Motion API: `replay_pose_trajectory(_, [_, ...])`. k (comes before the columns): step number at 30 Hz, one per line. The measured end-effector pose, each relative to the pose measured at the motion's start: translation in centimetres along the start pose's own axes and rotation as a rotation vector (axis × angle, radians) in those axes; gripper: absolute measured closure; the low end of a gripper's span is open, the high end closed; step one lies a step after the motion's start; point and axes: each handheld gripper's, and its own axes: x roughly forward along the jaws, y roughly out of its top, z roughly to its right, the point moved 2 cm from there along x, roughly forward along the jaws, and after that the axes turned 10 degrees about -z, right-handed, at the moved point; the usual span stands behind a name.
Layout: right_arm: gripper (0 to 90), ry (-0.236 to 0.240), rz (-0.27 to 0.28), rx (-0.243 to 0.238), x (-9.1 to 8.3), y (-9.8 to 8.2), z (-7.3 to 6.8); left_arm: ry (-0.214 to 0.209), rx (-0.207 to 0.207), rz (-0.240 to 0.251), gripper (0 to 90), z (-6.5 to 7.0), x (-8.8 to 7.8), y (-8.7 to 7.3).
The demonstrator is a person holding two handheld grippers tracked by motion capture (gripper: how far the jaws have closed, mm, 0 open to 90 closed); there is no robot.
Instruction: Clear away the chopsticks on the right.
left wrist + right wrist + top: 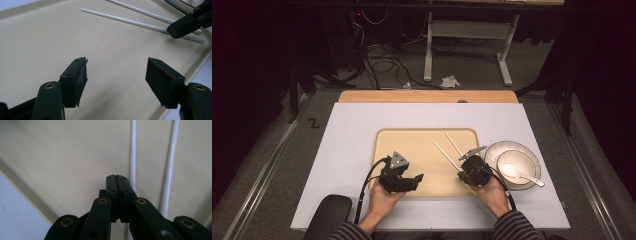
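Two white chopsticks (444, 154) (453, 144) lie side by side on the right half of a beige tray (412, 145). My right gripper (462, 170) sits at their near ends. In the right gripper view its jaws (116, 178) are pressed together with nothing between them, just left of the nearer chopstick (133, 150); the other chopstick (172, 157) runs parallel to the right. My left gripper (418, 179) rests low over the tray's near left part, and its jaws (116, 72) stand wide apart over bare tray (37, 45). It looks toward the chopsticks (120, 20) and the right gripper (175, 31).
A white bowl (524, 161) holding a white spoon (522, 175) stands on a plate (492, 152) right of the tray. The tray lies on a white tabletop (352, 130). Beyond the table are cables and a desk frame on the floor.
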Motion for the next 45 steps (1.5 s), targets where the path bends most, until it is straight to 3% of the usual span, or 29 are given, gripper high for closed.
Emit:
replay_pose_trajectory(7, [90.0, -0.022, 0.047, -0.004, -0.8, 0.0, -0.5, -0.020, 0.023, -0.006, 33.7, 0.3, 0.5, 0.4])
replay_pose_trajectory(19, [90.0, -0.002, 0.007, -0.074, 0.5, 2.1, -2.0, 0.001, 0.018, 0.002, 33.7, 0.2, 0.0, 0.3])
replay_pose_trajectory(25, [90.0, -0.006, -0.008, -0.053, 1.1, 3.0, -1.7, 0.013, 0.004, 0.007, 33.7, -0.1, -0.3, 0.0])
replay_pose_trajectory(29, [90.0, -0.006, 0.003, -0.060, 1.2, 3.3, -1.3, 0.024, -0.001, 0.004, 33.6, -0.2, -0.6, -0.4])
replay_pose_trajectory(32, [90.0, -0.013, 0.007, -0.036, 1.3, 3.5, -1.0, 0.034, -0.012, 0.007, 33.7, -0.3, -0.9, -0.6])
replay_pose_trajectory(45, [90.0, -0.035, 0.021, -0.015, 1.5, 4.4, 0.6, 0.052, -0.044, 0.004, 33.5, -0.5, -1.5, -1.7])
